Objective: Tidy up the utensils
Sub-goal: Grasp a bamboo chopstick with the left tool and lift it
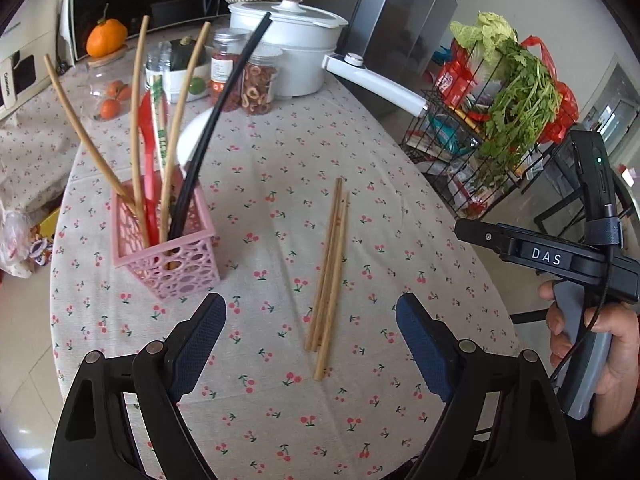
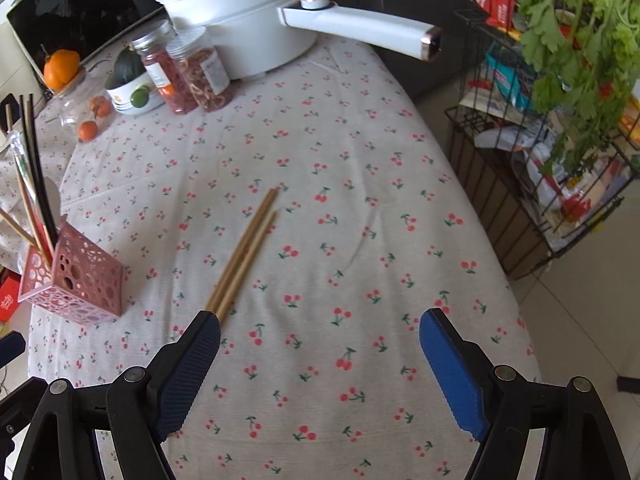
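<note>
At the left of the table (image 1: 440,208) stands the pink basket (image 1: 168,256), already holding several upright chopsticks, a red utensil and a black one. Right of it, well apart, the loose wooden chopsticks (image 1: 330,268) lie bundled side by side on the cherry-print cloth. The left gripper (image 1: 310,344) hovers over their near ends with jaws spread wide and nothing between them. The right gripper (image 2: 320,364), further right, is likewise spread and empty, the bundle's near tips just beside its left finger.

To do this pick well, I'd judge it best to come down square across the bundle near its middle, close on all sticks together so none rolls free, then tip them upright before lowering into the basket, which looks light and could topple.

How many sticks are in the bundle is hard to count; the basket's floor is hidden, and the right wrist view cuts off its far side
</note>
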Motion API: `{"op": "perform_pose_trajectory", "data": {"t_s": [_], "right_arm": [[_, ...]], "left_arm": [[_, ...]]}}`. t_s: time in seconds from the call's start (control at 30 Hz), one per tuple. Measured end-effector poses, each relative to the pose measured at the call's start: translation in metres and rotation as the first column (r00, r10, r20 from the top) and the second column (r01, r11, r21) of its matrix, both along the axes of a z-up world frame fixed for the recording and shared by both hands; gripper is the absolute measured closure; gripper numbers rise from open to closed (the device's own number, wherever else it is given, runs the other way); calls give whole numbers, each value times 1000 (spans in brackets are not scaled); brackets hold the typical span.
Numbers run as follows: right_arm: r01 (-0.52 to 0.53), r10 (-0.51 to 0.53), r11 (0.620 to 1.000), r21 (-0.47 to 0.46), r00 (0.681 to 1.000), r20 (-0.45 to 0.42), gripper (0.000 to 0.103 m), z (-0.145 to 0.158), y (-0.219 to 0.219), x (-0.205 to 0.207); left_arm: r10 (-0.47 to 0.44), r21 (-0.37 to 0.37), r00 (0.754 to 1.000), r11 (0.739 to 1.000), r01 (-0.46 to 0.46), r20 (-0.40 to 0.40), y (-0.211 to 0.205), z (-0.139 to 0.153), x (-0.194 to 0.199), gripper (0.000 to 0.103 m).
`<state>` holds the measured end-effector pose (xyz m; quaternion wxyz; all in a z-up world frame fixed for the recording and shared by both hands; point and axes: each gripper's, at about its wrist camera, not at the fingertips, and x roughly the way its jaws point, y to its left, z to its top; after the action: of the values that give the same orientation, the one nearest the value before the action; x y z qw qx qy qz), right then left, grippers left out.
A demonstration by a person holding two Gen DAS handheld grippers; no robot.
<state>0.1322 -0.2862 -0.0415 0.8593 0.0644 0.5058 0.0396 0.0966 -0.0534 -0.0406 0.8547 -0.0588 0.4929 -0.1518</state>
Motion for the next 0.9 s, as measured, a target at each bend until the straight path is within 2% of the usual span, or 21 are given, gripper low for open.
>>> {"op": "perform_pose_trajectory", "data": {"t_s": [0.07,0.13,0.23,0.33,0.53,0.9], "right_arm": [[17,-17,1000,5,1000,-17,17,-4,-10,3],[31,-31,999,14,999,-27,17,-6,-17,6],[35,-34,999,30,999,-39,17,-9,-23,11],[34,-32,999,39,998,-50,17,-14,-25,17],[43,-37,997,60,994,-104,16,-31,-31,29],[77,-68,995,64,989,-131,16,-42,-46,45]], "left_arm": [[-18,9,1000,1000,18,-24,-14,-7,9,30],[-39,30,998,999,40,-47,-30,-15,21,54],[-50,62,996,997,54,-76,-50,-28,40,71],[-54,65,992,996,61,-111,-67,-43,64,80],[-19,109,989,993,36,-150,-80,-70,112,88],[-24,145,980,988,54,-200,-97,-103,158,91]]}}
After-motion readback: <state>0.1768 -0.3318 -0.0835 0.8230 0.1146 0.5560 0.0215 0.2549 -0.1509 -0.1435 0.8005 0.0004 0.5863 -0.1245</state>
